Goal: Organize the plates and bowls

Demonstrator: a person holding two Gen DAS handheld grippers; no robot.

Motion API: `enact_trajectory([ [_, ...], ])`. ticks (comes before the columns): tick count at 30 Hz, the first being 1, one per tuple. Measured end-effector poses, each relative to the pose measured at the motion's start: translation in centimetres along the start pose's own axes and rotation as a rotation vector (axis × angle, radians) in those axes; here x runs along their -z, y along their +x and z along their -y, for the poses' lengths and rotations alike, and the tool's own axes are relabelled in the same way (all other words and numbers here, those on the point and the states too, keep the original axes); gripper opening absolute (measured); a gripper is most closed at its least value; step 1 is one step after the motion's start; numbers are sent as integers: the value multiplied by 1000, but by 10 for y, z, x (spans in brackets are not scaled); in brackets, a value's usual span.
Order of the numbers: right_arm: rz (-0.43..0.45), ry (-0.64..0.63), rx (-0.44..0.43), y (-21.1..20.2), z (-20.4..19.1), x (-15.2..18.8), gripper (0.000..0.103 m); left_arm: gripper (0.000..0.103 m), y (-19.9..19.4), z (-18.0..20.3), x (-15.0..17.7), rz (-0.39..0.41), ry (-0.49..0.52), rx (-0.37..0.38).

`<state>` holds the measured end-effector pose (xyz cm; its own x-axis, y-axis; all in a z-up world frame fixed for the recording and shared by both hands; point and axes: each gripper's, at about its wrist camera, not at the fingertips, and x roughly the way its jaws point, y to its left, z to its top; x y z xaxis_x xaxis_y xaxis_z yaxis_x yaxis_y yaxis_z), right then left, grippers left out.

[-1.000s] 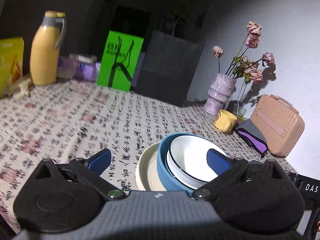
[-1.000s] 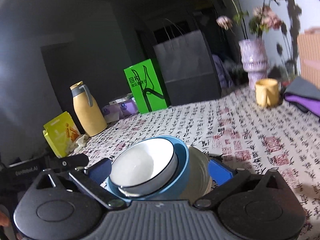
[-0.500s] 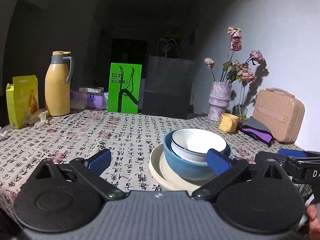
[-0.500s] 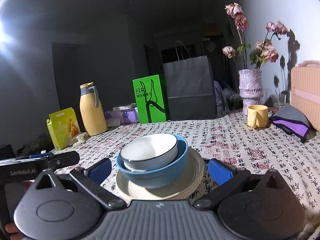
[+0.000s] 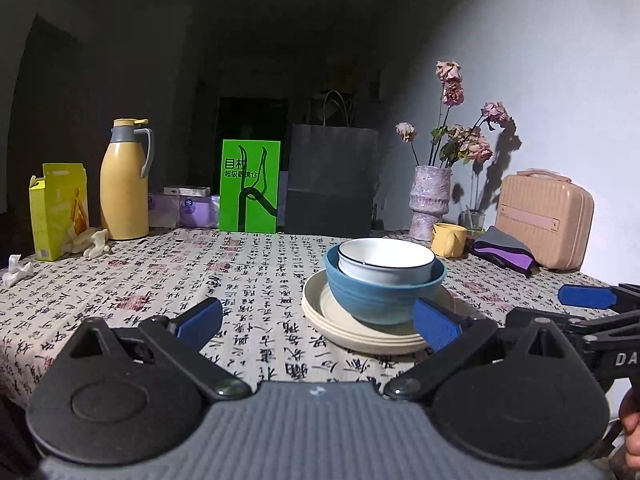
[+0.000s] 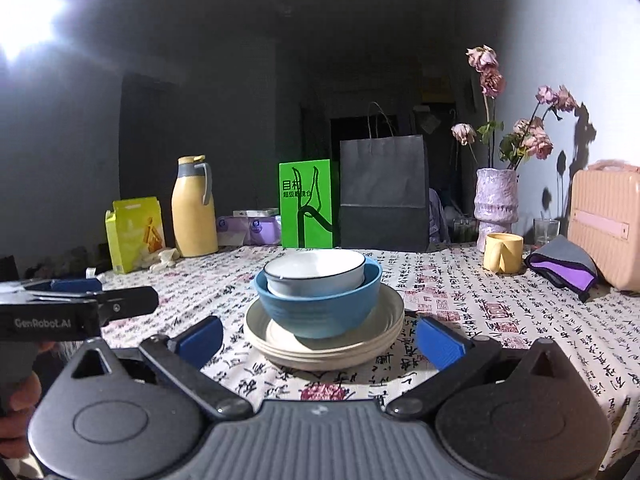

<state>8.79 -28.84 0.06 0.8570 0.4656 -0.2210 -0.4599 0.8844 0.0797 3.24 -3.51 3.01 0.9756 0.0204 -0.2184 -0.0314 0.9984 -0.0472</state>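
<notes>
Both the left gripper (image 5: 318, 318) and right gripper (image 6: 320, 338) were found drawn back, jaws wide and empty, from the white bowl (image 6: 315, 271) nested in the blue bowl (image 6: 318, 300) upon stacked cream plates (image 6: 324, 338) mid-table, indicating stacking complete.

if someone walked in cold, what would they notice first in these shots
Probably the stack in the middle of the patterned tablecloth: a white bowl nested in a blue bowl, on a pile of cream plates. Next, the bright green box standing at the back beside a dark paper bag, and the wilted roses in a lilac vase to the right.
</notes>
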Motion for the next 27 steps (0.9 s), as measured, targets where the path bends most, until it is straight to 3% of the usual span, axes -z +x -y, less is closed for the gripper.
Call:
enact_trajectory([
  [27, -50, 22, -25, 9, -8, 11, 103, 103, -5, -14, 12, -17, -30, 24],
])
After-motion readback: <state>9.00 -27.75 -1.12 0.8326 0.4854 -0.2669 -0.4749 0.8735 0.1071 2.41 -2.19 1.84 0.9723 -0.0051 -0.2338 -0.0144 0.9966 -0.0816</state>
